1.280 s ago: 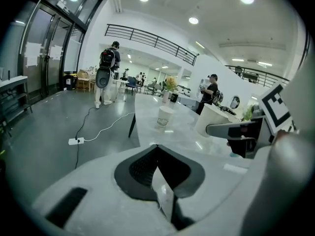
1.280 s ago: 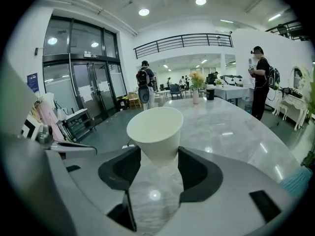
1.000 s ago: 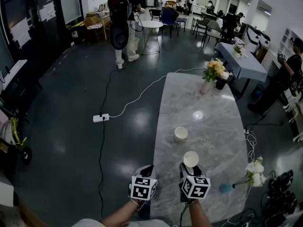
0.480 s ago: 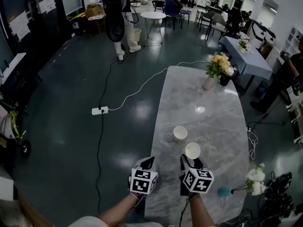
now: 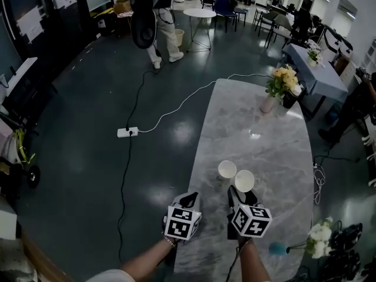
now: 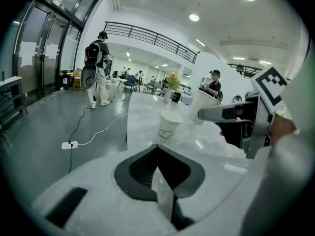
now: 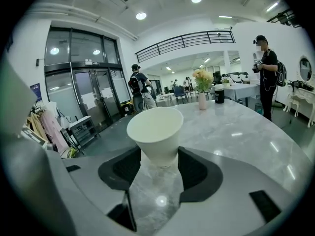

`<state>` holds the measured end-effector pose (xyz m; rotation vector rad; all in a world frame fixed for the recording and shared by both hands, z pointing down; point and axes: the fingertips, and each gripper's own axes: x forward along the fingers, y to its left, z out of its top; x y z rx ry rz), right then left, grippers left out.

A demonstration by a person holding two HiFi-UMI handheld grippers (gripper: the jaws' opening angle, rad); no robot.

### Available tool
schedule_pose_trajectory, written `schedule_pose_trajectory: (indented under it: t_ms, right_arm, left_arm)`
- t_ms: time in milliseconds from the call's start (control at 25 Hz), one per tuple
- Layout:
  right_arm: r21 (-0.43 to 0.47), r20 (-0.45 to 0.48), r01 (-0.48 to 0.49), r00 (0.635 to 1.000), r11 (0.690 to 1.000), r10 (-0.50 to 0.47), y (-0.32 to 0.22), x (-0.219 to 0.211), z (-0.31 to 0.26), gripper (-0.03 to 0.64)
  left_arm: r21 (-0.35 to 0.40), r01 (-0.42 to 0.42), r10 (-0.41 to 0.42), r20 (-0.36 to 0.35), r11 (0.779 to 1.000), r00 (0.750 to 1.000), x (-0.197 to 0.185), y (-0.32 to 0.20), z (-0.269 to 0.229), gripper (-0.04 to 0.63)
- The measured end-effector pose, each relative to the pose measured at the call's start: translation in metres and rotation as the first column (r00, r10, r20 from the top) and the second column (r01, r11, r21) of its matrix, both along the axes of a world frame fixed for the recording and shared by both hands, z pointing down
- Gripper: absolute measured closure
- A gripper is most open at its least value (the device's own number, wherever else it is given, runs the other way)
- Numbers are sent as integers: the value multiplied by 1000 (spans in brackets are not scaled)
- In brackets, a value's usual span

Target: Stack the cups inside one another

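A white paper cup (image 5: 227,169) (image 6: 169,125) stands upright on the marble table (image 5: 276,151). A second white paper cup (image 5: 244,181) (image 7: 156,134) (image 6: 204,107) is lifted off the table just to its right, rim up, with my right gripper (image 5: 241,194) (image 7: 158,165) shut on its lower part. The two rims nearly touch in the head view. My left gripper (image 5: 189,201) (image 6: 160,178) hangs over the table's near left edge, behind the standing cup, jaws shut with nothing in them.
A vase of yellow flowers (image 5: 281,82) and a dark cup (image 5: 289,100) stand at the table's far end. White flowers in a teal vase (image 5: 320,234) lie at the near right. A power strip (image 5: 127,132) and cable cross the floor to the left. A person (image 5: 147,16) stands far off.
My right gripper has carried its cup forward and to the left, from well behind the standing cup to right beside it. The left gripper stayed shut and moved along slightly.
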<state>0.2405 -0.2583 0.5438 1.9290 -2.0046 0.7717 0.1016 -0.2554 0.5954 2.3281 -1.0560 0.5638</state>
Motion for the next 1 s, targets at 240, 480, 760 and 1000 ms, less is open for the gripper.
schedule_pose_trajectory:
  t_ms: [240, 480, 760, 1000]
  right_arm:
    - [10, -5, 39, 999, 999, -38, -15, -6, 1, 396]
    - [16, -1, 52, 999, 999, -52, -26, -9, 2, 396]
    - [25, -16, 86, 996, 996, -86, -44, -14, -2, 396]
    - [12, -23, 105, 994, 994, -105, -50, -19, 5, 395]
  left_arm:
    - [-3, -16, 16, 10, 1000, 1000, 12, -8, 6, 597]
    - [-8, 7, -7, 3, 1000, 1000, 16, -14, 11, 597]
    - [-12, 38, -38, 8, 999, 999, 14, -18, 22, 597]
    - [-25, 48, -48, 13, 999, 999, 12, -18, 26, 597]
